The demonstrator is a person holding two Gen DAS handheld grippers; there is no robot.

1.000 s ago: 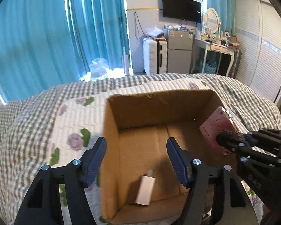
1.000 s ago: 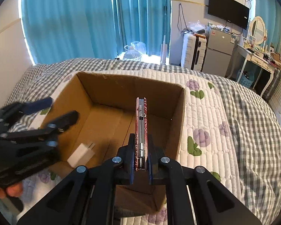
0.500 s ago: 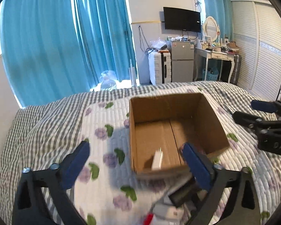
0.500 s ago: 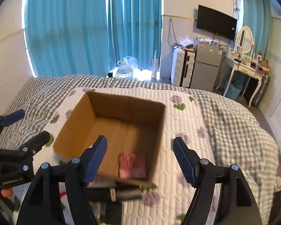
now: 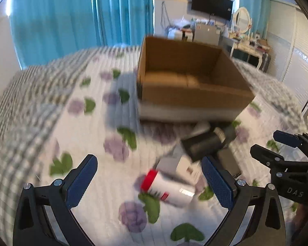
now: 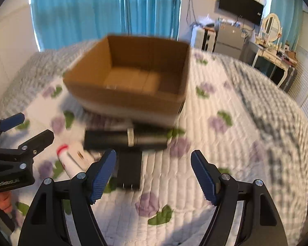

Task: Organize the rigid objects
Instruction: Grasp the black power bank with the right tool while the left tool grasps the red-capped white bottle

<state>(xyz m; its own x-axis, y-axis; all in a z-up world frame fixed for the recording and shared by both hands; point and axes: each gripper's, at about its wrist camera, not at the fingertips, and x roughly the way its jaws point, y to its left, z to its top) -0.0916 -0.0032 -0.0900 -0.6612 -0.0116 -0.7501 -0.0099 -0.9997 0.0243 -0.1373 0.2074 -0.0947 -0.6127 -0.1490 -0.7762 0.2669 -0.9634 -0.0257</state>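
Note:
An open cardboard box (image 5: 191, 82) (image 6: 133, 78) stands on the quilted bed; its near wall hides what lies inside. In front of it lie a white bottle with a red cap (image 5: 168, 190) (image 6: 69, 160), a black cylinder (image 5: 207, 141) (image 6: 125, 138), a small white box (image 5: 180, 166) and a flat black adapter (image 6: 130, 170). My left gripper (image 5: 148, 162) (image 6: 35, 126) hovers open and empty over the bottle. My right gripper (image 6: 154, 153) (image 5: 266, 141) is open and empty just right of the adapter. Both views are motion-blurred.
The floral quilt (image 6: 225, 143) spreads out to the right of the box, with a grey checked blanket (image 5: 30, 102) at the bed's edges. Blue curtains, a dresser and a wardrobe stand far behind. A person's fingers (image 6: 2, 203) hold the left tool.
Both grippers pulled back from over the box and sank toward the bed. The right let go of the red patterned item into the box. The left's jaws spread wider.

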